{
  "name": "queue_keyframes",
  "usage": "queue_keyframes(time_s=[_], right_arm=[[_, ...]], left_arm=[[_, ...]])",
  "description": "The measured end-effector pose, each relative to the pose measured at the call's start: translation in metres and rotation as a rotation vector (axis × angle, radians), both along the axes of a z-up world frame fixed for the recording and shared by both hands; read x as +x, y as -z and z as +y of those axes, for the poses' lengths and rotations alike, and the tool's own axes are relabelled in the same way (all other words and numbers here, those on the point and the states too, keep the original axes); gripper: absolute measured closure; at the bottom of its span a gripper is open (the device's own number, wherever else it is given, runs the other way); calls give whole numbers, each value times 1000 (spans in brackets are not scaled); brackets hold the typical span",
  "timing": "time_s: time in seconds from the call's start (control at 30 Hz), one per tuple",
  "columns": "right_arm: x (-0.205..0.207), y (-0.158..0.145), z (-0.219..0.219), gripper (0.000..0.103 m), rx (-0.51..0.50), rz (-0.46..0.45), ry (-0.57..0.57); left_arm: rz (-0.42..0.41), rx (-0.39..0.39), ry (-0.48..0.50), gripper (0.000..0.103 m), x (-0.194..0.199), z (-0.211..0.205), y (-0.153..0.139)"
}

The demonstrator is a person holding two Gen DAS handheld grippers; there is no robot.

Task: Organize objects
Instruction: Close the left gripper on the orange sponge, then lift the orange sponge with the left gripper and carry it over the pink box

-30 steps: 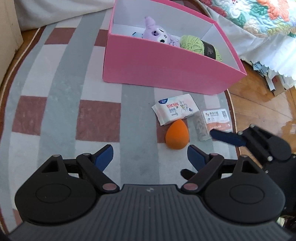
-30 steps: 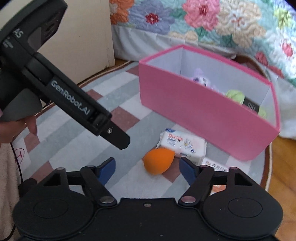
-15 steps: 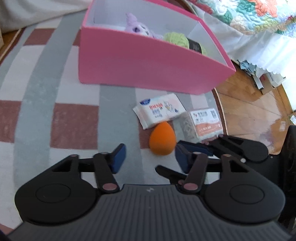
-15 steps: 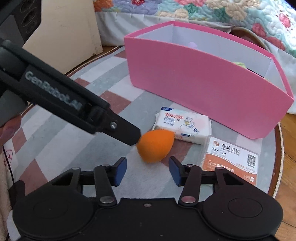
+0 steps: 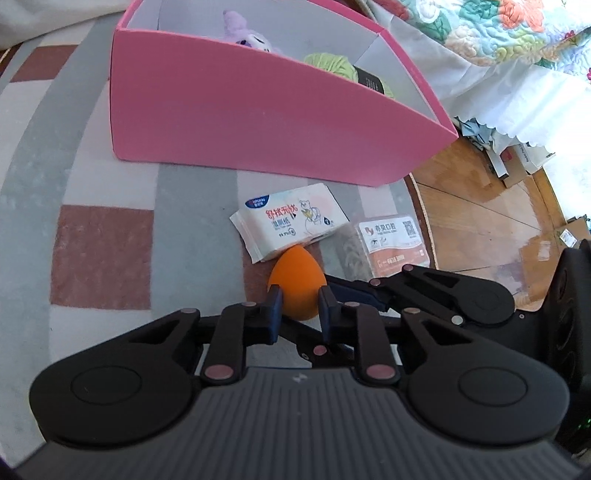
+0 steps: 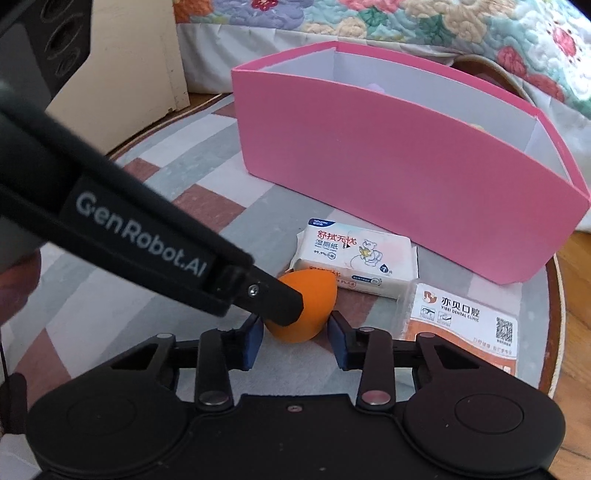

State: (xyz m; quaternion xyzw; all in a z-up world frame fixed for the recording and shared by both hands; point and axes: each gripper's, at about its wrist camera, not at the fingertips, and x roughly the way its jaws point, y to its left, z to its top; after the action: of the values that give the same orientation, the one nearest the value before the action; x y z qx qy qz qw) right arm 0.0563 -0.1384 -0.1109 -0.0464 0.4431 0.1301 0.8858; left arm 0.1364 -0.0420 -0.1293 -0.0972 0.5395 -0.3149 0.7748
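Note:
An orange egg-shaped sponge [image 5: 297, 280] lies on the checked rug in front of the pink box [image 5: 258, 122]; it also shows in the right wrist view [image 6: 306, 306]. My left gripper [image 5: 297, 314] is shut on the sponge, its blue pads pressing both sides. My right gripper [image 6: 295, 339] is part open with its pads on either side of the same sponge, not clearly touching it. A white wet-wipes pack [image 5: 290, 223] and an orange-and-white dental floss pack [image 5: 393, 242] lie just beyond.
The pink box holds a purple plush toy [image 5: 245, 35] and a green yarn ball [image 5: 332, 66]. A bed with a floral quilt [image 6: 406, 26] stands behind it. Wooden floor [image 5: 480, 206] with cardboard scraps lies right of the rug. A cream cabinet [image 6: 136, 74] stands at the left.
Both grippers moved forward and down to the orange sponge. My left gripper closed from wide open onto it. My right gripper narrowed around it.

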Motion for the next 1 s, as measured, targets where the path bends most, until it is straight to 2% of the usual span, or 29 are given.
queue_keyframes(time_s=[0.23, 0.4, 0.7, 1.0], right_arm=[[-7, 0, 3, 61, -17, -26, 8], [-10, -8, 2, 62, -13, -10, 26], [-23, -11, 1, 62, -12, -23, -39], [-37, -29, -11, 62, 27, -11, -61]], left_arm=[[18, -5, -4, 84, 2, 2, 1], [3, -9, 3, 84, -3, 4, -5], [5, 52, 24, 83, -10, 2, -13], [36, 20, 15, 82, -16, 12, -26]])
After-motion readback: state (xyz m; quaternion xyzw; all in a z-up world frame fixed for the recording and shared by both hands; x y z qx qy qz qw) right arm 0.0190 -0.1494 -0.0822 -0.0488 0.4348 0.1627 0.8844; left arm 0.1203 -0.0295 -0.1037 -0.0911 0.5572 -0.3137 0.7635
